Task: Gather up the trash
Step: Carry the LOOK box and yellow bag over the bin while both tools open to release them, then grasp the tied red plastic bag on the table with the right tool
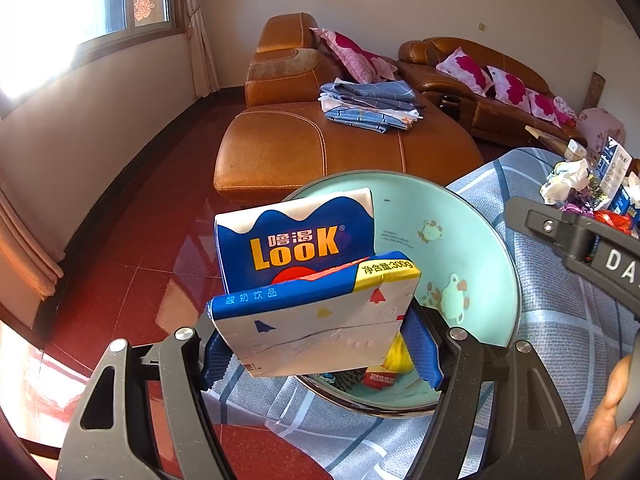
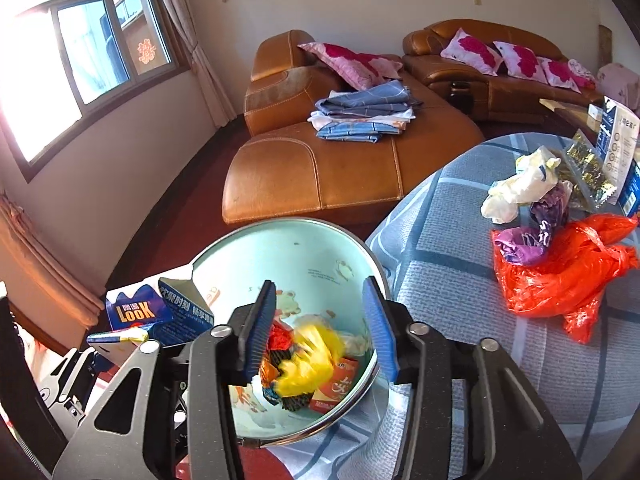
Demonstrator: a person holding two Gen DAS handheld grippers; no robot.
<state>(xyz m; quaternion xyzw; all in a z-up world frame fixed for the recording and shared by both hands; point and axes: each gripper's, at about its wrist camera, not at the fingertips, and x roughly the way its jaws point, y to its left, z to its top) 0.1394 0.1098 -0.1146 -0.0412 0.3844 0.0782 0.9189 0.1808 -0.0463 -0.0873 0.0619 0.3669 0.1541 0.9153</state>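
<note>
Trash was split between two places: several pieces already lay in the pale green basin at the edge of the checked tablecloth, and more waited on the cloth to the right, namely a red plastic bag, a purple wrapper and crumpled white paper. The left gripper was clamped on a blue and white milk carton, held tilted over the basin's near rim. The right gripper hung over the basin with its jaws apart and nothing pressed between the pads; a blurred yellow wrapper showed below them, seemingly dropping onto the pile. To do this step well, the right hand should probably lift straight clear of the rim, and the carton be lowered past the rim before release, since so tall a box could tip out.
</note>
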